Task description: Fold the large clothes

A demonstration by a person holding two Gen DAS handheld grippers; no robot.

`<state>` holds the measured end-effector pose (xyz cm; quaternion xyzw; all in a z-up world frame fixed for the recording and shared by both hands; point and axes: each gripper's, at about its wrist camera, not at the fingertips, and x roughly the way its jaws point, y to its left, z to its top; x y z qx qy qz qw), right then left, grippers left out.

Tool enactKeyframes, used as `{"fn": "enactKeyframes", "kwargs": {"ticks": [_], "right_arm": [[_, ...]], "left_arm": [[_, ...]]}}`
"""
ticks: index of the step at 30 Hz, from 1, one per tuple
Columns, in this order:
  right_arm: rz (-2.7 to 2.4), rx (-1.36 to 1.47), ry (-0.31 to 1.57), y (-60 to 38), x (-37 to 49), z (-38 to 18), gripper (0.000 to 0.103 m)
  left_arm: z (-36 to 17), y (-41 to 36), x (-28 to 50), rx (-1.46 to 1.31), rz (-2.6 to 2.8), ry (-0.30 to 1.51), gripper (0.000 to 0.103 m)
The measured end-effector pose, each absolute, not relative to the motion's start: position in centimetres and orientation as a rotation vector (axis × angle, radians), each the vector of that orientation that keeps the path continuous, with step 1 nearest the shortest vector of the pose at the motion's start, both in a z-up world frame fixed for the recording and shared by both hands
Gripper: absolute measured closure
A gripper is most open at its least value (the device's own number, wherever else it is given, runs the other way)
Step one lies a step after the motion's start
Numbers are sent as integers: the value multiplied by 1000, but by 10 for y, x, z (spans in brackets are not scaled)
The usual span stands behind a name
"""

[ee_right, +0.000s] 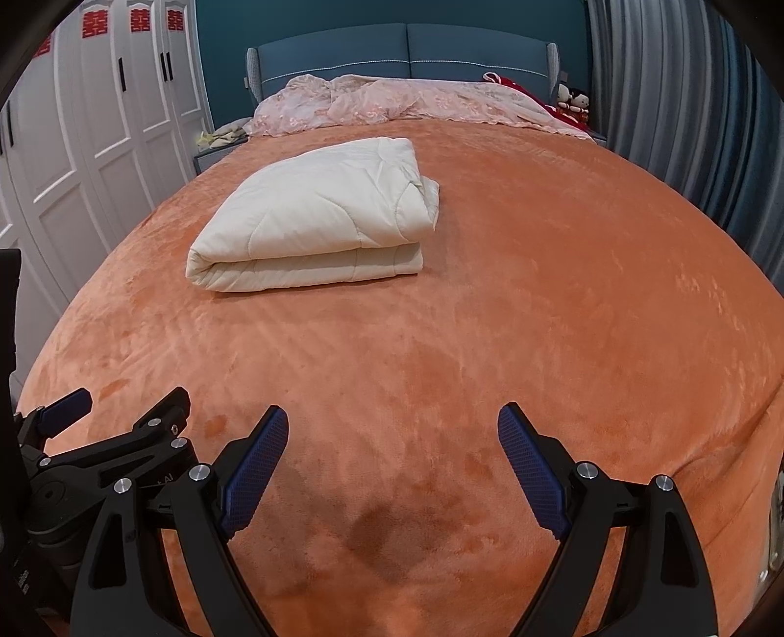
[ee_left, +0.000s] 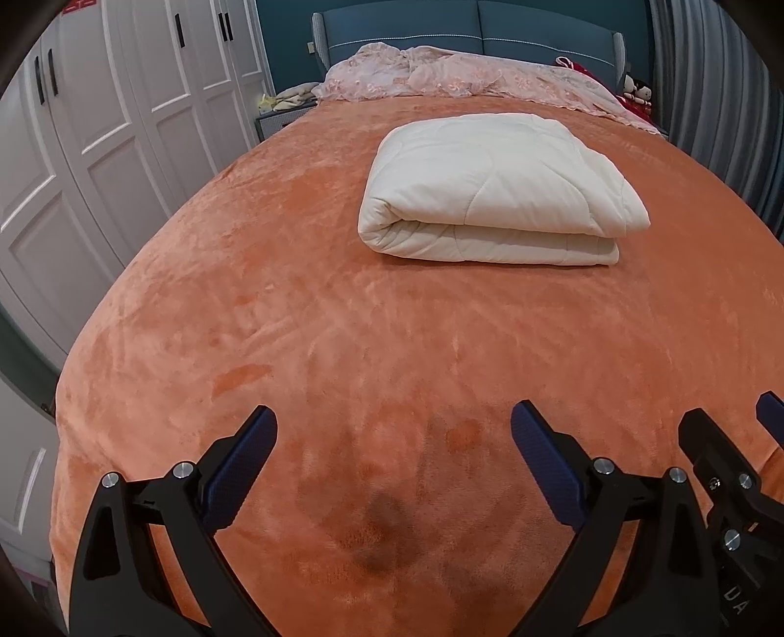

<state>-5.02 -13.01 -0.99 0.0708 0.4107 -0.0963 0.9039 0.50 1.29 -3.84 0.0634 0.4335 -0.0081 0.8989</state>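
A cream quilt (ee_left: 495, 191) lies folded into a thick rectangle on the orange bedspread (ee_left: 304, 313), toward the head half of the bed; it shows again as the same folded quilt (ee_right: 318, 220) in the right wrist view. My left gripper (ee_left: 394, 431) hovers open over the foot end of the bed, far short of the quilt, with nothing between its blue pads. My right gripper (ee_right: 392, 431) is open and empty beside it. Each gripper shows at the edge of the other's view: the right gripper (ee_left: 730, 441) and the left gripper (ee_right: 127, 406).
Pink lace bedding (ee_left: 465, 78) is bunched at the blue headboard (ee_left: 470, 34). White wardrobe doors (ee_left: 98, 137) line the left side, grey curtains (ee_right: 686, 108) the right. A nightstand (ee_left: 279, 117) holds small items; stuffed toys (ee_right: 573, 100) sit at the far right corner.
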Motion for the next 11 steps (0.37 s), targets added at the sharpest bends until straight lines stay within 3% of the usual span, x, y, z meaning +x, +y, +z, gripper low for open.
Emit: {"fn": "enactKeyframes", "kwargs": {"ticks": [11], "right_arm": [[-199,150,851,-128,-50,-11,17]], "left_arm": [[-41,12,7,128,-29,915,13]]}}
